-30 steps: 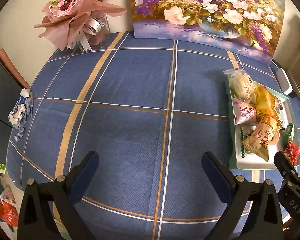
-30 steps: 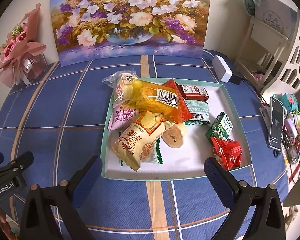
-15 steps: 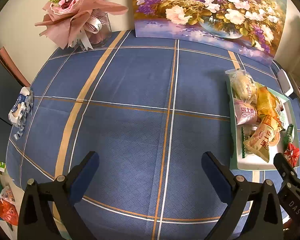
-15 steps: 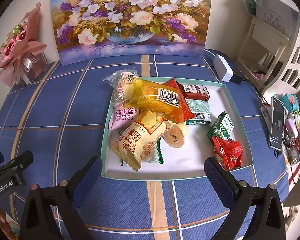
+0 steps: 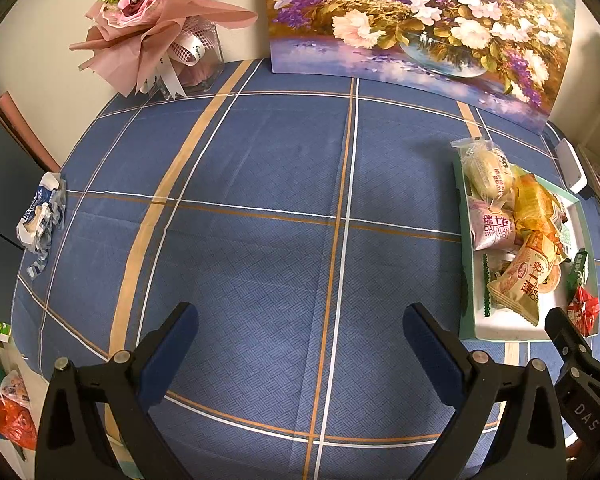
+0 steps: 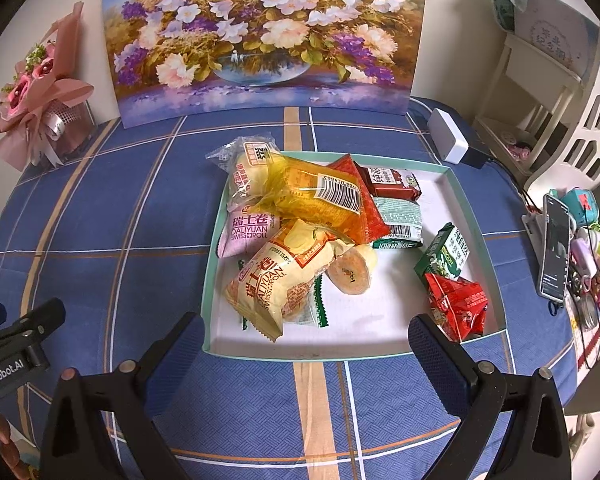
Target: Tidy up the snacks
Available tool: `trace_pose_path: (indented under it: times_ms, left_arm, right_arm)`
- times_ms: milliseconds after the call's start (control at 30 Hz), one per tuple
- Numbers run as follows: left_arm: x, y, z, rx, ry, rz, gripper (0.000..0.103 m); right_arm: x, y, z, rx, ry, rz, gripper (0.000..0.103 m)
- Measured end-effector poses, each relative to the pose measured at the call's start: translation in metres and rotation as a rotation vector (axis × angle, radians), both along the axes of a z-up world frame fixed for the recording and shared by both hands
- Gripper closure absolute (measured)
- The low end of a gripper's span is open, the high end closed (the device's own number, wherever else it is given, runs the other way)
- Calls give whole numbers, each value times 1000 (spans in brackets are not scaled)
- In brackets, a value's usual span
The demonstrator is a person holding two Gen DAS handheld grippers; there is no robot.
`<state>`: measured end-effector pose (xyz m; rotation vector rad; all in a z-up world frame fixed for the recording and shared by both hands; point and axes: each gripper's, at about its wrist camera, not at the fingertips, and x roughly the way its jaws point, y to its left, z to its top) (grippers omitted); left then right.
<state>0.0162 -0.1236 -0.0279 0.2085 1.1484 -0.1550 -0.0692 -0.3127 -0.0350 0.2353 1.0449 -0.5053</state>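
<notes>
A shallow tray with a teal rim [image 6: 475, 232] sits on the blue checked tablecloth [image 6: 100, 216] and holds several snack packs: a yellow Swiss roll pack [image 6: 272, 284], a pink Swiss roll pack [image 6: 248, 232], an orange-yellow pack [image 6: 316, 192], a green carton [image 6: 446, 254] and a red pack [image 6: 458, 304]. My right gripper [image 6: 304, 338] is open and empty, just in front of the tray's near rim. My left gripper [image 5: 300, 334] is open and empty over bare cloth, left of the tray [image 5: 466, 280].
A flower painting [image 6: 260, 36] leans on the wall behind the tray. A pink bouquet in a vase [image 5: 160, 28] stands at the back left. A crumpled blue-white wrapper [image 5: 40, 216] lies at the table's left edge. A phone [image 6: 554, 248] and clutter sit at the right edge.
Both views have shifted only slightly. The snacks in the tray have not moved and both grippers stay open.
</notes>
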Motion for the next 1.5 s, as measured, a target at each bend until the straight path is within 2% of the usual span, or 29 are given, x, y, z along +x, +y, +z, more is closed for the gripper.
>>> trace_pose_path:
  times_ms: [1500]
  left_arm:
    - [-1,-1,0,12,-3,11,1]
  right_arm:
    - [1,1,-2,1,5,3,0]
